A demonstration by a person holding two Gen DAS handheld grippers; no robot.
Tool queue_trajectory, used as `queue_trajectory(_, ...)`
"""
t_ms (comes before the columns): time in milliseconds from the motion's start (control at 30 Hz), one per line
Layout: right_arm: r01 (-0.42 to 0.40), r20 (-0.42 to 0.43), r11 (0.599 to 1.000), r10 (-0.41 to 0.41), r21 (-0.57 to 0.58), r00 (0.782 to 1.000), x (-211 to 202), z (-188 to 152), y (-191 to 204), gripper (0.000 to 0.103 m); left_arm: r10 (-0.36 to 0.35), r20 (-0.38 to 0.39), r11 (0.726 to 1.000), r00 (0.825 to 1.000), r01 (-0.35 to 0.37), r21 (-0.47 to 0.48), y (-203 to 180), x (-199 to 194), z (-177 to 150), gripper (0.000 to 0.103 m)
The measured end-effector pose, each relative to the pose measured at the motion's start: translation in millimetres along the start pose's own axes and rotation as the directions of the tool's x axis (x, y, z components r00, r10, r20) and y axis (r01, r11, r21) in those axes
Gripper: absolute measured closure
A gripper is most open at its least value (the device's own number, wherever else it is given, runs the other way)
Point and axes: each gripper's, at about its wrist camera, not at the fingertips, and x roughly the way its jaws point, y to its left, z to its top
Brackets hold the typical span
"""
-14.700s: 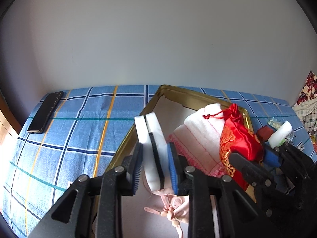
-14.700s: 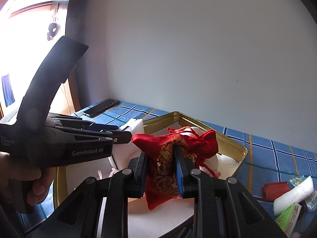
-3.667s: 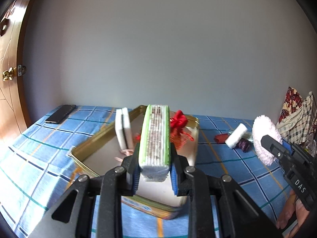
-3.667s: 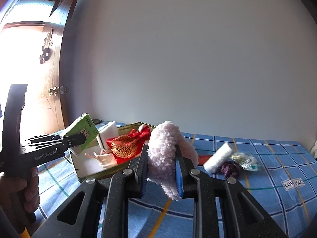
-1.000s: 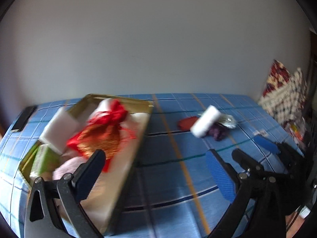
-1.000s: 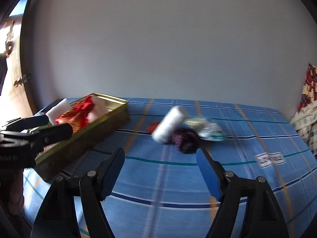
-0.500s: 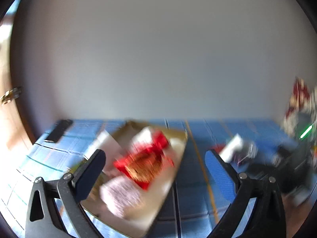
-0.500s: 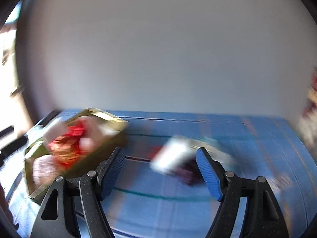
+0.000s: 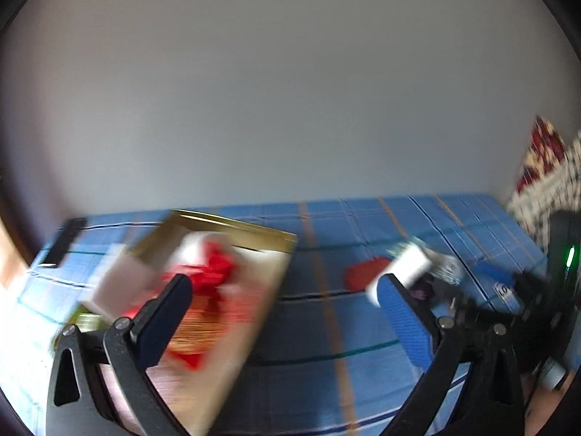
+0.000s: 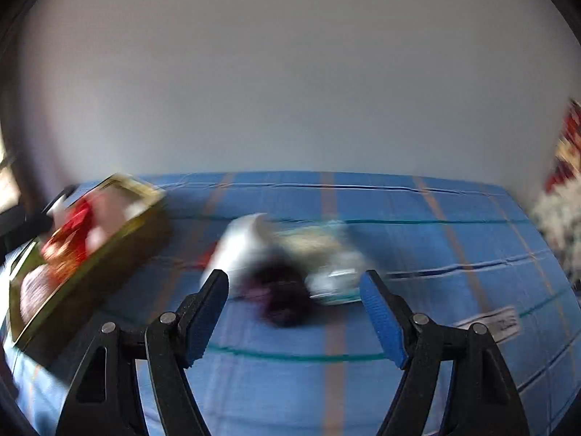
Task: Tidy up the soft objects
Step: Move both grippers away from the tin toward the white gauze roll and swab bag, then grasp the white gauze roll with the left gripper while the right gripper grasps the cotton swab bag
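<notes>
My right gripper [image 10: 294, 296] had its fingers spread wide with nothing between them, angled downward. My left gripper [image 9: 287, 307] was spread just as wide and equally empty. Both views were blurred, so fine detail was hard to make out.

Taking the gold tin [image 10: 120, 234] as the landmark: it sat on a bed covered with a blue checked sheet [image 10: 417, 225], and it already held several soft things. A red pouch [image 9: 212, 276] lay near its middle, a white sponge block [image 9: 120, 283] against its left wall, and a pinkish fluffy item [image 10: 32, 292] at its near end.

To the right of the tin, well apart from it on the sheet, lay a small loose pile. It held a white roll [image 10: 239, 245], a dark purple fuzzy thing [image 10: 285, 296] touching the roll, a crinkly clear packet [image 10: 334, 272] beside that, and a small red piece [image 9: 366, 272] on the tin's side of the roll. In the right wrist view the pile sat just beyond my right fingertips, roughly centred between them. A dark phone [image 9: 63, 241] lay past the tin's far left corner, and patterned fabric [image 9: 544, 178] was heaped far to the right.

I judged that the step in hand was to pick the next soft item from this pile. To do it well, I would settle on one item, most likely the purple one. I would lower the fingers to either side of it alone and close gently, so as not to drag the roll or the packet along.
</notes>
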Motion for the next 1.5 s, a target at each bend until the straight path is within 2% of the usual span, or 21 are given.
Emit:
queue_trajectory(67,0.038,0.009,0.999,-0.038,0.039,0.999,3.9,5.9,-23.4,0.026,-0.039,-0.023,0.998,0.999,0.04,0.039,-25.9,20.0,-3.1,0.0)
queue_trajectory(200,0.073,0.032,0.992,-0.076,0.105,0.997,12.6,14.5,-56.7,0.026,-0.061,-0.038,0.988,0.997,0.066,0.138,-69.2,55.8,-6.6,0.001)
queue_trajectory(267,0.079,0.042,0.988,-0.086,0.133,0.995,16.6,10.6,-66.2,0.026,-0.067,-0.051,0.988,0.996,0.073,0.139,-75.5,72.2,-3.7,0.001)
queue_trajectory(400,0.029,0.011,0.984,-0.032,0.174,0.999,30.2,10.5,-80.1,0.026,-0.088,-0.071,0.987,0.994,0.096,0.127,-73.5,90.1,-2.0,0.001)
queue_trajectory(467,-0.002,0.027,0.981,-0.003,0.195,1.0,30.2,11.1,-83.2,0.026,-0.109,-0.08,0.986,0.991,0.118,0.117,-72.8,93.7,-3.8,0.001)
queue_trajectory(567,-0.015,0.017,0.982,0.012,0.19,1.0,32.1,12.0,-77.2,0.026,-0.136,-0.106,0.985,0.985,0.147,0.096,-72.0,101.3,-4.3,0.003)
queue_trajectory(633,-0.029,0.011,0.984,0.028,0.173,1.0,33.6,12.7,-72.5,0.026,-0.174,-0.118,0.978,0.978,0.186,0.097,-72.6,103.8,-4.7,0.014)
queue_trajectory(667,-0.036,0.008,0.985,0.035,0.166,0.999,34.4,13.4,-70.4,0.026,-0.196,-0.128,0.973,0.972,0.209,0.098,-73.9,105.6,-5.5,0.027)
queue_trajectory(700,-0.044,0.003,0.986,0.044,0.163,0.999,35.8,13.6,-68.3,0.026,-0.221,-0.147,0.967,0.964,0.236,0.096,-75.0,108.1,-6.1,0.044)
queue_trajectory(767,-0.052,-0.005,0.985,0.054,0.165,0.999,41.3,14.0,-65.1,0.026,-0.278,-0.191,0.952,0.941,0.296,0.072,-74.3,113.0,-7.8,0.068)
queue_trajectory(933,-0.069,-0.047,0.989,0.076,0.134,0.996,58.0,16.7,-55.6,0.026,-0.307,-0.188,0.946,0.933,0.32,0.046,-70.2,111.4,-9.0,0.071)
queue_trajectory(1233,-0.123,-0.155,0.991,0.129,0.047,0.98,80.4,16.6,-35.4,0.026,-0.331,-0.106,0.943,0.938,0.332,-0.008,-52.1,89.9,-4.2,0.072)
queue_trajectory(1400,-0.132,-0.202,0.991,0.131,0.011,0.971,85.6,14.4,-28.9,0.027,-0.34,-0.126,0.94,0.932,0.342,-0.01,-52.7,95.9,-9.3,0.072)
queue_trajectory(1433,-0.125,-0.211,0.992,0.122,-0.001,0.97,86.9,13.9,-27.0,0.029,-0.341,-0.124,0.94,0.932,0.342,-0.014,-52.0,95.5,-9.9,0.072)
queue_trajectory(1467,-0.121,-0.216,0.992,0.115,-0.016,0.969,86.8,13.1,-24.7,0.039,-0.347,-0.114,0.938,0.931,0.346,-0.024,-50.0,94.1,-9.2,0.072)
queue_trajectory(1500,-0.127,-0.224,0.992,0.118,-0.024,0.968,87.1,12.2,-23.7,0.043,-0.356,-0.096,0.934,0.93,0.354,-0.034,-47.9,90.8,-8.0,0.072)
